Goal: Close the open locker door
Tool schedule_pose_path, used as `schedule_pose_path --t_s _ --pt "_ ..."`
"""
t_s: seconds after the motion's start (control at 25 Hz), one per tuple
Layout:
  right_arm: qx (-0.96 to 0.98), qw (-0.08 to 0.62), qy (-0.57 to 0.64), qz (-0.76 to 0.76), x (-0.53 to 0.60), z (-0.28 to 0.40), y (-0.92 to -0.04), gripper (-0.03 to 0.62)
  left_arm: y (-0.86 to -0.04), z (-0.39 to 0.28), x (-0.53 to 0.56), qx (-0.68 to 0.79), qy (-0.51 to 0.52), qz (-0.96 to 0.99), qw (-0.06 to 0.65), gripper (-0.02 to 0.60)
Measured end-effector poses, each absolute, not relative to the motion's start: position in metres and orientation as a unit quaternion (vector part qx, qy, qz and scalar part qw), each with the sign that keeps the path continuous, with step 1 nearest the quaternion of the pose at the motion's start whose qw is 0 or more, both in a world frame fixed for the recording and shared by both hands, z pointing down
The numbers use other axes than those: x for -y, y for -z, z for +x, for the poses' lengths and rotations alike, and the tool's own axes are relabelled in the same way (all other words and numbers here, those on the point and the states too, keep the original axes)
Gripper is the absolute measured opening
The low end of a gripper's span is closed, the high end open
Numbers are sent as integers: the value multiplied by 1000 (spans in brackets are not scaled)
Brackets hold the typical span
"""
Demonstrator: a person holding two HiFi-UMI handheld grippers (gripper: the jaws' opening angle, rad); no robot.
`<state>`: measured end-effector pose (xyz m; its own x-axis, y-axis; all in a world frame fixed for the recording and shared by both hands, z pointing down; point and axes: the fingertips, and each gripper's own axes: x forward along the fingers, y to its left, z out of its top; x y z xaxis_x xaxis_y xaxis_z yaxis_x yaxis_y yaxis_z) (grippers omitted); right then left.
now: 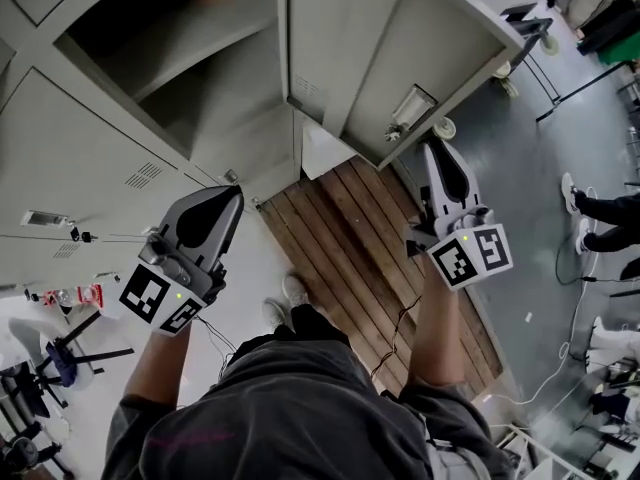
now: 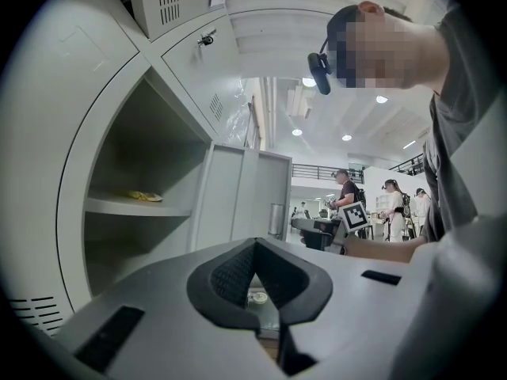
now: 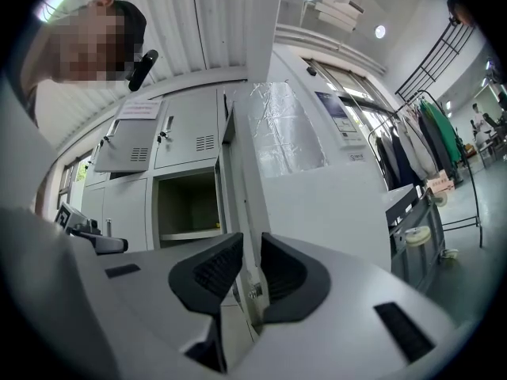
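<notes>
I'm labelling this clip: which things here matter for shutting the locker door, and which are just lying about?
For the job: locker door; open locker; right gripper, jaws astride the door's edge.
Just about: yellow thing inside the locker; wooden slats; clothes rack.

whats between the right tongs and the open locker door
Nothing. In the right gripper view, the locker door already has its edge between the jaws of the right tongs, which stand apart around it.
</notes>
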<state>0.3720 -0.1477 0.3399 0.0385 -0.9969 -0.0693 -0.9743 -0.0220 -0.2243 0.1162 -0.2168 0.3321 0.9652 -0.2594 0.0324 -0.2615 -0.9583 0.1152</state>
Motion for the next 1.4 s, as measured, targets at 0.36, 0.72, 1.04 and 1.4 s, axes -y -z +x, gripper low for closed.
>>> schedule_pose_path --t_s 0.36,0.72,1.04,1.4 --pt "-700 110 57 -703 150 385 -345 110 -335 123 212 131 -25 989 56 14" --pt "-717 126 67 -682 161 385 -350 135 -345 126 213 136 -35 988 66 14" --pt "-727 122 65 -672 169 386 -349 135 -345 125 213 146 -34 986 67 14" --pt "-729 116 63 -672 168 378 -347 126 -344 112 211 157 -29 985 69 14"
